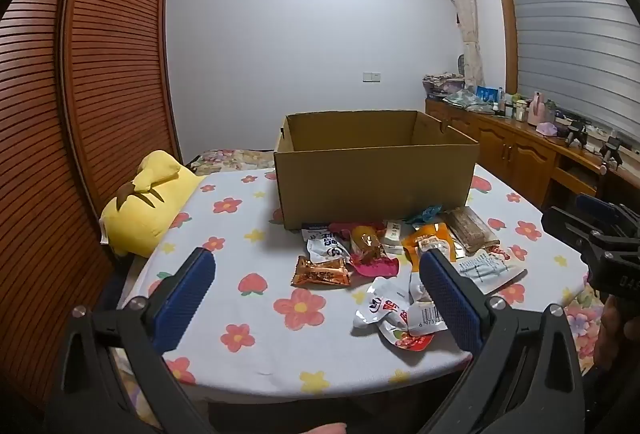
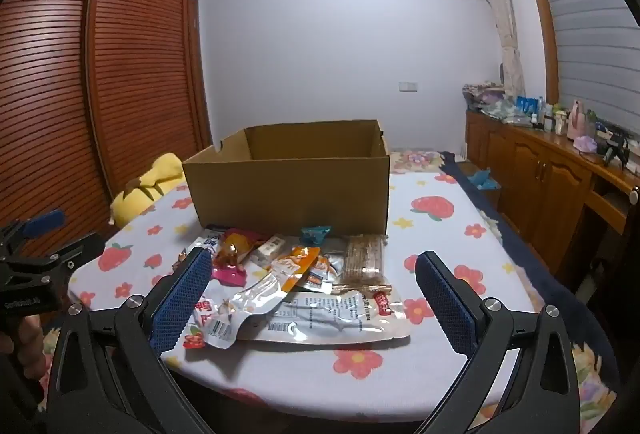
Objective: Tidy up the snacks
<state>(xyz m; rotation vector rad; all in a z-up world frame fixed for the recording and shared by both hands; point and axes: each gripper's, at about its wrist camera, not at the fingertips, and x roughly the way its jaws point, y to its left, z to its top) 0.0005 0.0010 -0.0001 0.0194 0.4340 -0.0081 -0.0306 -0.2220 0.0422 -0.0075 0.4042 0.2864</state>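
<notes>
- The table (image 1: 256, 318), covered in a flowered cloth, is bearing everything; a yellow plush (image 1: 148, 201) is lying at its left edge, well apart from the work.
- The cardboard box (image 1: 372, 181) is standing open-topped toward the far side of the table, and what shows of its inside looks empty, so the sorting seems to be only just starting.
- The snacks (image 1: 384, 258) are lying loose in a heap just in front of the box's near wall: a long clear-and-white pouch (image 2: 332, 314) nearest the right side, a brown wafer pack (image 2: 364, 258) behind it, an orange sachet (image 1: 320, 272) and small white packets (image 1: 394, 314) to the left.
- The left gripper (image 1: 316, 286) is hovering above the near packets, jaws spread wide and grasping nothing.
- The right gripper (image 2: 314, 294) is likewise gaping wide and empty, with the long pouch lying below between its fingers.
- The next move probably calls for lowering one gripper onto a single packet's edge, pinching it cleanly, then lifting it over the box wall.
</notes>
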